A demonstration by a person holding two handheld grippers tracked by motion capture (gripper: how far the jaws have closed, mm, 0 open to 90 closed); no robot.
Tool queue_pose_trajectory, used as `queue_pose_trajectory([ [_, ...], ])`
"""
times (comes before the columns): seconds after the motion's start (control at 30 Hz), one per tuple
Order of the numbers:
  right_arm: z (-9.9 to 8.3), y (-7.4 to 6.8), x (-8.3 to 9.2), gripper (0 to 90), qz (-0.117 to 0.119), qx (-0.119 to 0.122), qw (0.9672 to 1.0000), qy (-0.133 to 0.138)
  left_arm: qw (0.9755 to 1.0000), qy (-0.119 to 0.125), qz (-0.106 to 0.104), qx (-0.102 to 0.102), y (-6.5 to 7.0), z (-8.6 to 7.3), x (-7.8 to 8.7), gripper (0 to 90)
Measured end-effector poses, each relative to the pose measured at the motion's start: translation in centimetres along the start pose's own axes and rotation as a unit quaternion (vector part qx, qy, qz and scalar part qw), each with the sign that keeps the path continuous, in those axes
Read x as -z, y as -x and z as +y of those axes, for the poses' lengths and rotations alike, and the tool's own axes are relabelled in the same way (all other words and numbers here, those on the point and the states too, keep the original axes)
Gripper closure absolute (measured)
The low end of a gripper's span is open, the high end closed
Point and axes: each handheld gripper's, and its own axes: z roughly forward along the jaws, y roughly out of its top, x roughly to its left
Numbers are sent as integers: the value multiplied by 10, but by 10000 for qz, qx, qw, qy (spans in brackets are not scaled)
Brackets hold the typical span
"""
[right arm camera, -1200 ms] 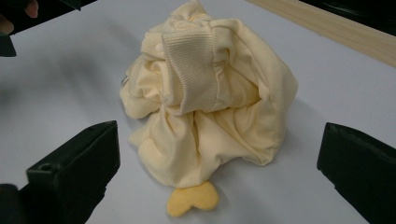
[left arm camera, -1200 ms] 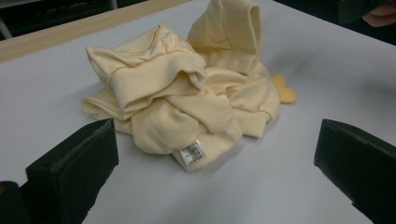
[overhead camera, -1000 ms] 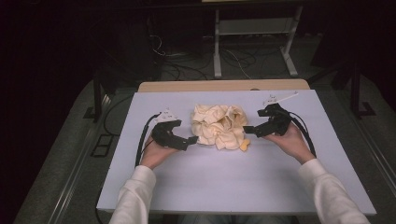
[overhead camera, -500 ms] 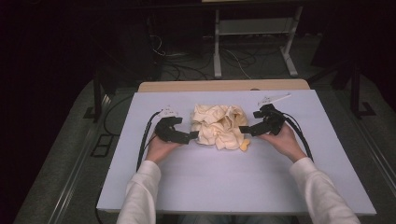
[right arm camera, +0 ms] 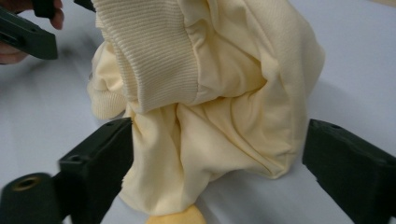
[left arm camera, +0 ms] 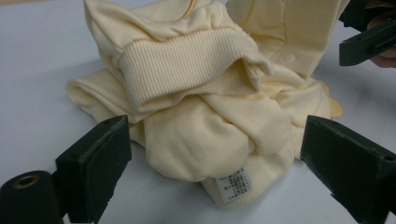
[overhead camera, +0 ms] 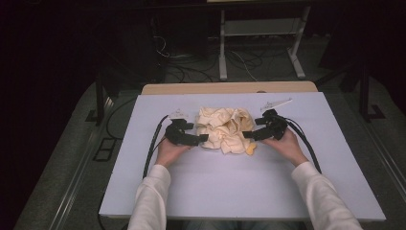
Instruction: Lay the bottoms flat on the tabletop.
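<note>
So: cream sweater bunched between both grippers | left gripper and right gripper at opposite sides | jaws wide apart, holding nothing

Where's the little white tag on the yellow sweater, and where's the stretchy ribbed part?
care tag (left arm camera: pixel 232 183), left gripper view, on its printed face.
ribbed cuff (left arm camera: pixel 187 72), left gripper view, middle of the ribbed band.

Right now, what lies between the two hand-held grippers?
In the high view, a crumpled cream garment lies between the left hand-held gripper and the right hand-held gripper.
</note>
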Motion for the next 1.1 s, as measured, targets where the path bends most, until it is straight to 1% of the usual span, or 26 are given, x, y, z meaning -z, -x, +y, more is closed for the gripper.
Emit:
queue_pose_trajectory([
  [0.1, -1, 1, -5, 152, 23, -12, 10000, -38, 10000, 19, -24, 49, -2, -1, -2, 145],
  [0.2, -3, 1, -9, 193, -2, 10, 9999, -110, 9999, -19, 103, 55, -3, -2, -4, 203],
  [0.27, -4, 2, -11, 239, -11, -10, 9999, -136, 9998, -83, 160, 77, -3, -3, -6, 252],
  [0.33, -6, 3, -13, 291, 48, -18, 9999, -150, 9997, -134, 162, 82, -4, -4, -8, 290],
  [0.37, -7, 3, -15, 309, 39, -9, 9998, -196, 9997, -159, 171, 99, -4, -5, -10, 311],
  [0.4, -8, 4, -16, 347, 44, -17, 9997, -242, 9997, -159, 171, 99, -4, -5, -10, 328],
  [0.43, -9, 4, -18, 406, 84, 0, 9996, -275, 9997, -193, 95, 148, -5, -6, -12, 360],
  [0.47, -9, 4, -18, 406, 84, 0, 9996, -275, 9997, -193, 95, 148, -5, -6, -12, 387],
  [0.5, -11, 4, -20, 486, 89, -21, 9996, -285, 9996, -223, 13, 200, -6, -8, -15, 423],
  [0.53, -12, 4, -21, 527, 93, -10, 9995, -296, 9995, -230, -9, 199, -6, -8, -16, 447],
  [0.6, -14, 4, -23, 614, 59, 66, 9992, -400, 9996, -236, 7, 177, -5, -8, -18, 495],
  [0.67, -14, 4, -23, 691, 113, 46, 9990, -433, 9997, -195, 2, 120, -3, -8, -18, 551],
  [0.7, -14, 4, -23, 739, 135, 41, 9989, -438, 9997, -191, 15, 123, -3, -8, -18, 580],
  [0.77, -14, 3, -24, 795, 168, 34, 9989, -428, 9995, -165, -22, 261, -4, -8, -18, 633],
  [0.8, -14, 3, -24, 810, 170, 38, 9989, -425, 9994, -149, -32, 305, -5, -8, -18, 661],
  [0.87, -13, 2, -24, 830, 168, -4, 9990, -417, 9995, -107, 38, 297, -3, -7, -17, 744],
  [0.93, -12, 3, -21, 838, 210, -103, 9990, -385, 9996, -86, 151, 207, 1, -3, -16, 814],
  [1.0, -9, 2, -17, 841, 216, -107, 9992, -320, 9996, -150, 209, 115, 4, 1, -14, 846],
  [1.03, -7, 1, -13, 842, 201, -75, 9994, -257, 9995, -200, 232, 54, 5, 3, -13, 851],
  [1.1, -3, 1, -4, 843, 199, -106, 9997, -89, 9993, -247, 266, -17, 7, 8, -10, 856],
])
